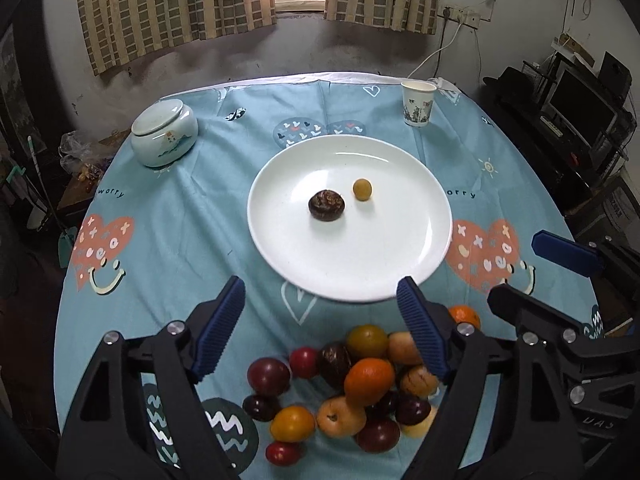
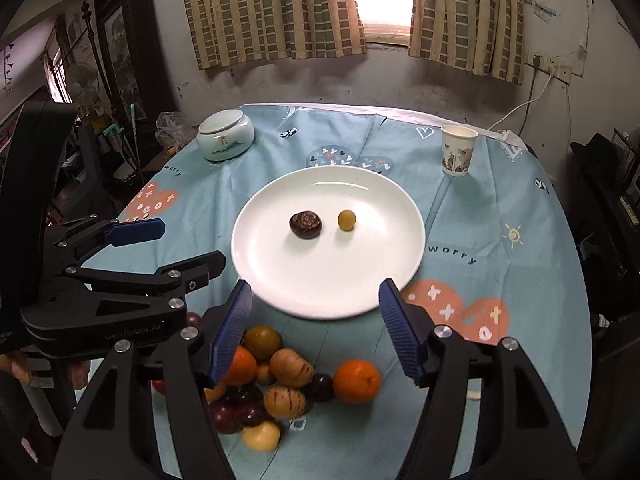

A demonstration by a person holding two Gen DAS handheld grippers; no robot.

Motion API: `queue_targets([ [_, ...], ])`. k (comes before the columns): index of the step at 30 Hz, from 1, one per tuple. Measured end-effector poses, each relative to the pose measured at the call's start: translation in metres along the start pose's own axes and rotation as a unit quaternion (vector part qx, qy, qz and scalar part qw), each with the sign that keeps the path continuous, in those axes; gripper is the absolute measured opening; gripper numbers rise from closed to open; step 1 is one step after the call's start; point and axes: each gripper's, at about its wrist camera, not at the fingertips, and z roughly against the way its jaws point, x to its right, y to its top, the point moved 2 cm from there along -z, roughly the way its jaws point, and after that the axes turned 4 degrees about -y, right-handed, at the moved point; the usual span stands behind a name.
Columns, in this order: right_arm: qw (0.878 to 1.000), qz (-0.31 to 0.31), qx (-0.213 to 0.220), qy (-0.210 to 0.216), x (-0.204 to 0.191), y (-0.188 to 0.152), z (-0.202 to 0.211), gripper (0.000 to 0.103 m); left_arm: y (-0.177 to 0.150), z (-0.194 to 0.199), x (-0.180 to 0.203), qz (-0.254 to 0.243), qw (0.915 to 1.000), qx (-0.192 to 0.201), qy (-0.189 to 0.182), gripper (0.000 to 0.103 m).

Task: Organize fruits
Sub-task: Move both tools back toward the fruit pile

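Both the left gripper (image 1: 322, 294) and right gripper (image 2: 316, 298) hover with fingers spread, holding nothing. The fruit pile (image 1: 344, 384) lies at the white plate's (image 1: 400, 272) 6 o'clock edge; 2 pieces, perhaps fruit, sit on it.

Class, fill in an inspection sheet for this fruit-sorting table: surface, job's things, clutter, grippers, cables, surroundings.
Surface: blue patterned tablecloth, wrinkled.
Job's things: white plate holds a dark brown fruit and a small yellow fruit, apart; fruit pile on the cloth, near side of the plate.
Clutter: lidded ceramic jar; paper cup.
Grippers: left gripper and right gripper open, empty.
Cables: white cable from wall socket to table edge.
Surroundings: checked curtains, bright window.
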Motion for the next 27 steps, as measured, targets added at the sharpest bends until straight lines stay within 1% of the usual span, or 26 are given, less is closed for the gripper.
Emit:
queue_targets([
  [4, 1.0, -0.014, -0.013, 0.009, -0.007, -0.034, 0.01, 0.067, -0.027, 0.015, -0.002, -0.011, 0.9999, 0.001, 0.003, 0.082],
  [7, 1.0, -0.013, -0.023, 0.001, -0.012, -0.064, 0.015, 0.067, -0.055, 0.027, -0.015, -0.016, 0.9998, 0.002, 0.01, 0.083],
  [9, 1.0, -0.001, -0.029, -0.004, -0.017, -0.084, 0.018, 0.067, -0.076, 0.031, -0.026, -0.014, 0.9998, -0.005, 0.014, 0.084],
  [13, 0.998, 0.022, -0.053, -0.01, -0.023, -0.126, 0.011, 0.067, -0.124, 0.031, -0.045, 0.004, 0.999, -0.042, 0.012, 0.083],
  [17, 0.996, 0.005, -0.086, 0.006, -0.025, -0.156, -0.001, 0.067, -0.175, 0.022, -0.053, 0.024, 0.9954, -0.092, -0.001, 0.083],
  [19, 0.995, 0.0, -0.096, 0.01, -0.027, -0.161, -0.007, 0.067, -0.191, 0.015, -0.055, 0.034, 0.9929, -0.114, -0.001, 0.083],
  [22, 0.995, -0.015, -0.096, 0.012, -0.027, -0.155, -0.013, 0.067, -0.197, 0.014, -0.056, 0.04, 0.9919, -0.121, 0.0, 0.083],
  [24, 0.996, -0.021, -0.09, 0.011, -0.029, -0.14, -0.018, 0.067, -0.195, 0.018, -0.056, 0.04, 0.9926, -0.114, -0.006, 0.083],
  [27, 0.998, -0.013, -0.052, 0.012, -0.039, -0.103, -0.026, 0.067, -0.187, 0.022, -0.056, 0.048, 0.993, -0.108, -0.011, 0.085],
])
